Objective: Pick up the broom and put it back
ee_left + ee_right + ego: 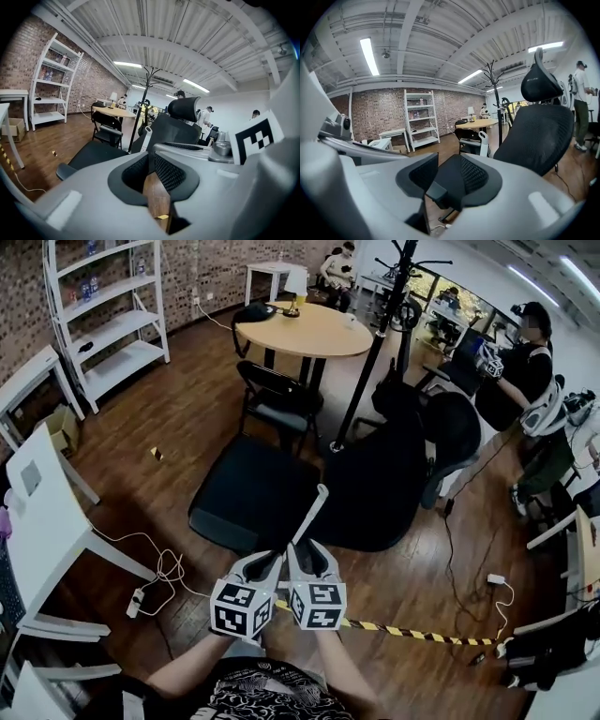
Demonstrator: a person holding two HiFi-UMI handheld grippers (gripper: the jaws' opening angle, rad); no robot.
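Holds left tongs [270, 561] tip-to-tip, right tongs [302, 549] part open, both empty. Faces broom handle [312, 512] just ahead, leaning steeply on office chair [375, 493], nearer right tongs.

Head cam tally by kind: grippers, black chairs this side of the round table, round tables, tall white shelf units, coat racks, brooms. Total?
Grippers: 2 (left gripper, right gripper)
Black chairs: 2 (folding chair, office chair)
Round table: 1
Tall white shelf unit: 1
Coat rack: 1
Broom: 1
Total: 8

Both forearms reaching forward, left gripper [270, 562] jaws together, right gripper [303, 551] jaws apart, side by side
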